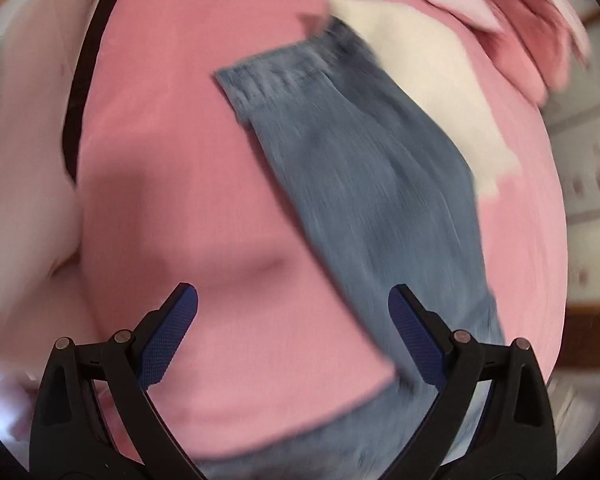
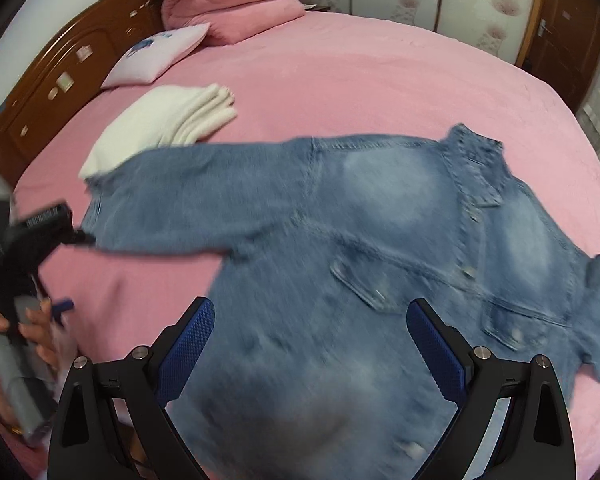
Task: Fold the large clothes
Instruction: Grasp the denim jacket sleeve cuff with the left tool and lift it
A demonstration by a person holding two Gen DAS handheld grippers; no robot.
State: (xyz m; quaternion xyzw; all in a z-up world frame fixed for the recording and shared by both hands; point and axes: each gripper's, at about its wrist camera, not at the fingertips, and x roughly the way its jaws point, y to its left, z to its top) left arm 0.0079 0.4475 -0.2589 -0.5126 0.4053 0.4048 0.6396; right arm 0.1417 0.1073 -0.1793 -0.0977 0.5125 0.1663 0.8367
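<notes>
Looking across the wide bed under its pink sheet (image 2: 360, 80), I've got the faded blue denim jacket (image 2: 380, 240) spread flat on it, front side up, collar toward the right, chest pockets showing. One long sleeve (image 1: 360, 168) stretches out to the left, and its cuff end lies over the corner of a folded cream-white garment (image 2: 168, 120). Behind that, near the carved wooden headboard (image 2: 60, 72), sits a stack of folded pink bedding (image 2: 236, 0) with a pale pink pillow (image 2: 156, 56) beside it.

My right claw (image 2: 310, 334) hangs above the jacket's lower body, fingers spread wide, nothing between them. My left claw (image 1: 292, 320) is spread too, hovering over bare pink sheet with the sleeve passing just by its right finger; it grips nothing. From the right camera I see the left tool at the far left near the cuff, with a hand (image 2: 24, 328) wrapped round its grey handle. Much of this is motion-blurred.
</notes>
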